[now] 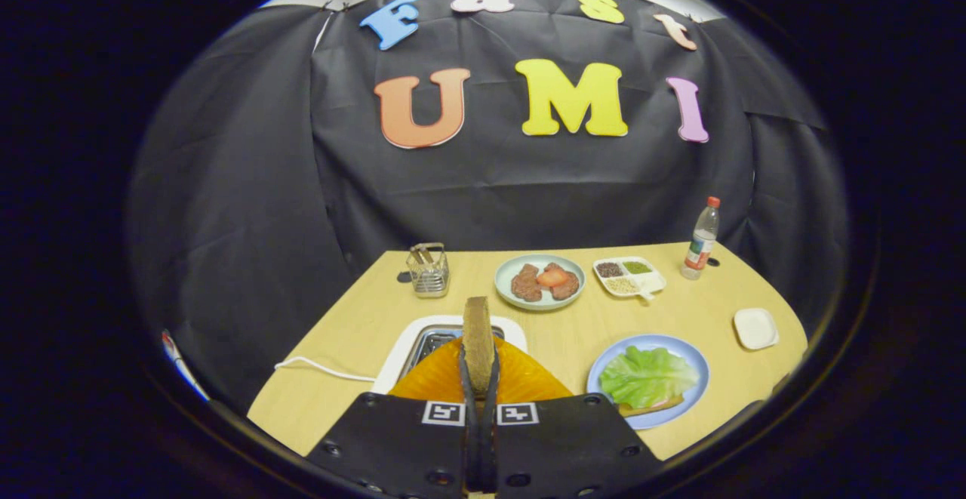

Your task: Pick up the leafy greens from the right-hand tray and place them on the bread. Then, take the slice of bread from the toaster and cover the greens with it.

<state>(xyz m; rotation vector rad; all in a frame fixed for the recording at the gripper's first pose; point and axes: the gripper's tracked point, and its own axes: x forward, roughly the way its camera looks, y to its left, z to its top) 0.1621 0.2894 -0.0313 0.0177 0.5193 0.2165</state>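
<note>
Two fingers of our gripper (478, 378) are pressed close together on a thin brown slice of bread (478, 333), which stands on edge between them and rises past their tips. We judge the grip to be narrow and low on the slice, so most of the bread is unsupported above the fingers. A quick swing or a twist could let it tip sideways or slide out. The slice also has to go from upright to flat before it can cover anything, and we think that turn is where it is most likely to slip.

Just beneath and beyond the fingers lies a ribbed orange dish-like piece (521, 378), and behind it the white toaster with its metal slot (423, 340). The bread looks clear of the slot, though we cannot tell by how much. A white cord (317, 367) trails off the toaster across the pale wooden table (573, 325).

Off to the right, near us, sits a round blue plate (698, 371) with a green lettuce leaf (647, 376) already laid over a lower slice of bread (649, 408). The leaf is crumpled and domed, so a slice dropped off-centre could rock or drag it aside.

Farther back stand a wire basket (428, 269), a pale plate of meat patties with tomato (540, 281), a white divided tray (629, 275), a small white square dish (755, 328) and a clear plastic bottle with a red cap (702, 238).

Our gripper points straight ahead and roughly level, high over the near edge of the table.
</note>
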